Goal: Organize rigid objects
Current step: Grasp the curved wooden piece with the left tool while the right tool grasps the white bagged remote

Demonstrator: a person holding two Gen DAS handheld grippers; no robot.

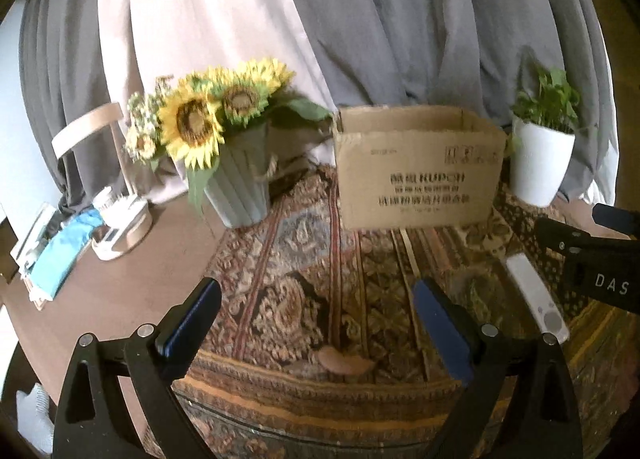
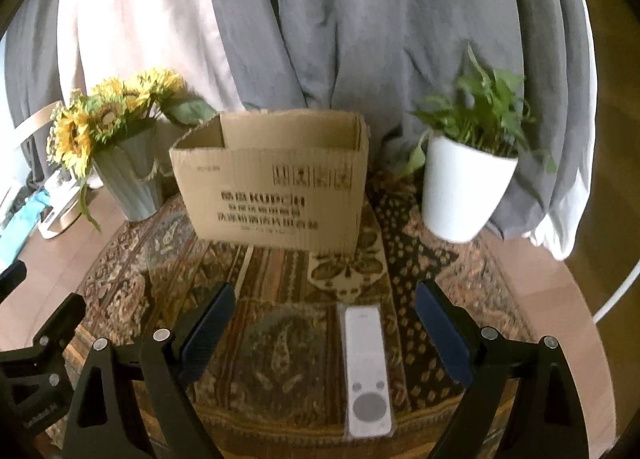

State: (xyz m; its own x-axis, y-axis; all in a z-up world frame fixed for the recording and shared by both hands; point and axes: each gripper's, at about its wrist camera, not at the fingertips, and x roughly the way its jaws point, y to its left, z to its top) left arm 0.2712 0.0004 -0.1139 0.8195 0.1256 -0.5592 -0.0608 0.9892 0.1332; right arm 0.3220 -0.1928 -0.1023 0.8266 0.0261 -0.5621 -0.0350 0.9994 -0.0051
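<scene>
A white remote control point(image 2: 367, 371) lies flat on the patterned cloth, between my right gripper's open fingers and nearer the right one. My right gripper point(image 2: 324, 323) is open and empty above it. The remote also shows in the left wrist view point(image 1: 536, 295), right of my left gripper point(image 1: 316, 311), which is open and empty over the cloth. An open cardboard box point(image 2: 276, 183) with printed text stands upright behind the remote; it shows in the left wrist view point(image 1: 416, 167) too. The box's inside is hidden.
A sunflower vase point(image 1: 240, 183) stands left of the box and a white plant pot point(image 2: 464, 191) right of it. A small brown object point(image 1: 344, 361) lies on the cloth point(image 1: 296, 259). Clutter and a white lamp base point(image 1: 120, 231) sit far left. Curtains hang behind.
</scene>
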